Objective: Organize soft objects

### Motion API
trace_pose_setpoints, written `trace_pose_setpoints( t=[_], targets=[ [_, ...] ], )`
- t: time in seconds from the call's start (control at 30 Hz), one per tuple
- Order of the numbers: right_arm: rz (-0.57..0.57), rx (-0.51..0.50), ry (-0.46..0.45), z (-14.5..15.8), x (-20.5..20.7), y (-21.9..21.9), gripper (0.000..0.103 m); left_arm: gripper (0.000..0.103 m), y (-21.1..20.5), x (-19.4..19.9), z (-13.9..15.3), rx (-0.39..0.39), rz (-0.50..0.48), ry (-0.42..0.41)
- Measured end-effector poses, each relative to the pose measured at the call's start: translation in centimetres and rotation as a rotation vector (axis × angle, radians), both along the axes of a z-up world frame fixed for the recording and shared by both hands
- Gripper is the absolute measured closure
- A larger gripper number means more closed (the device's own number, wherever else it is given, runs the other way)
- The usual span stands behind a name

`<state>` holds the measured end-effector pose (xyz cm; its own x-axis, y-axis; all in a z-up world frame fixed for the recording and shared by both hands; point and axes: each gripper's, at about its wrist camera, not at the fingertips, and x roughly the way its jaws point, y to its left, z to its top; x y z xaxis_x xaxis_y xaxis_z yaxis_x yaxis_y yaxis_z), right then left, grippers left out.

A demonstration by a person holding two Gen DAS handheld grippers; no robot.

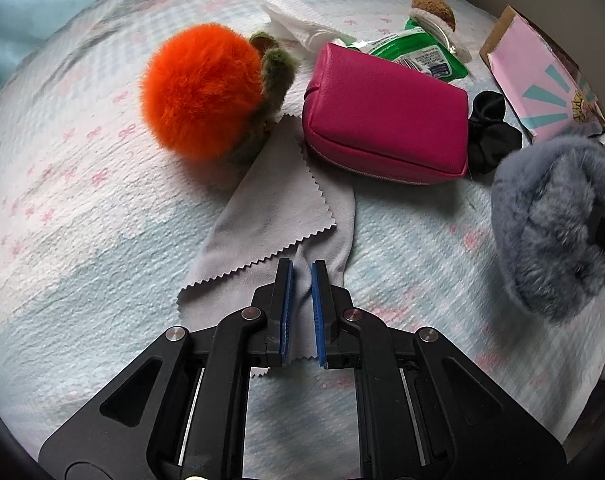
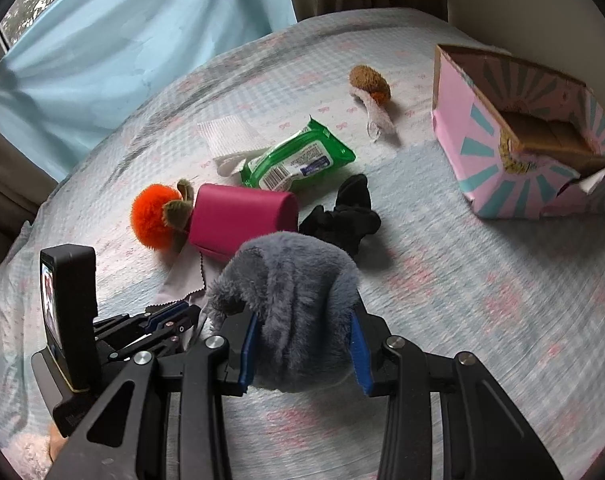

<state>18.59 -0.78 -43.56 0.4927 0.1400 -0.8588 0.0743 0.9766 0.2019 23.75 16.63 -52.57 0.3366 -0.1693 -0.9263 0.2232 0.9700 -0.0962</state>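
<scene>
Right gripper point(image 2: 302, 344) clamps the grey furry piece point(image 2: 290, 300), pink box point(image 2: 514, 152) ahead to its right; carry it high, release over the opening; left gripper point(image 1: 301, 312) pinches the grey cloth point(image 1: 278, 216).

The bed point(image 2: 482, 288) wears a pale blue quilt printed with small pink bows. On it lie an orange pompom point(image 1: 200, 90) beside a pink pouch point(image 1: 386, 124), and a grey cloth point(image 1: 278, 208) with zigzag edges reaching under both. Behind the pouch sit a green wipes pack point(image 2: 298, 158) and a white tissue point(image 2: 228, 136). A black scrunchie point(image 2: 344, 216) lies just right of the pouch. Farther off are a small brown plush point(image 2: 370, 80) and an open pink box point(image 2: 518, 140).
</scene>
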Motion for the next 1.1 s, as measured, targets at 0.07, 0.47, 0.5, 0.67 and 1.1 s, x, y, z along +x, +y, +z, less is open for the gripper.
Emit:
trace_pose_setpoints(
  t=[0.07,0.47,0.5,0.67,1.1],
  targets=[
    [0.006,-0.007,0.007,-0.2,-0.1,0.1,0.067,0.095,-0.2,0.2,0.0,0.017,-0.006,0.016],
    [0.018,-0.018,0.014,-0.7,0.0,0.3,0.067,0.095,0.0,0.4,0.1,0.015,0.035,0.073],
    [0.018,-0.018,0.014,-0.7,0.0,0.2,0.067,0.095,0.3,0.4,0.0,-0.007,0.028,0.074],
    [0.011,-0.013,0.024,-1.1,0.2,-0.2,0.067,0.095,3.2,-0.2,-0.5,-0.194,0.132,0.065],
    [0.002,-0.011,0.047,-2.3,0.2,-0.2,0.067,0.095,1.0,-0.9,0.0,-0.047,0.15,0.018]
  ],
)
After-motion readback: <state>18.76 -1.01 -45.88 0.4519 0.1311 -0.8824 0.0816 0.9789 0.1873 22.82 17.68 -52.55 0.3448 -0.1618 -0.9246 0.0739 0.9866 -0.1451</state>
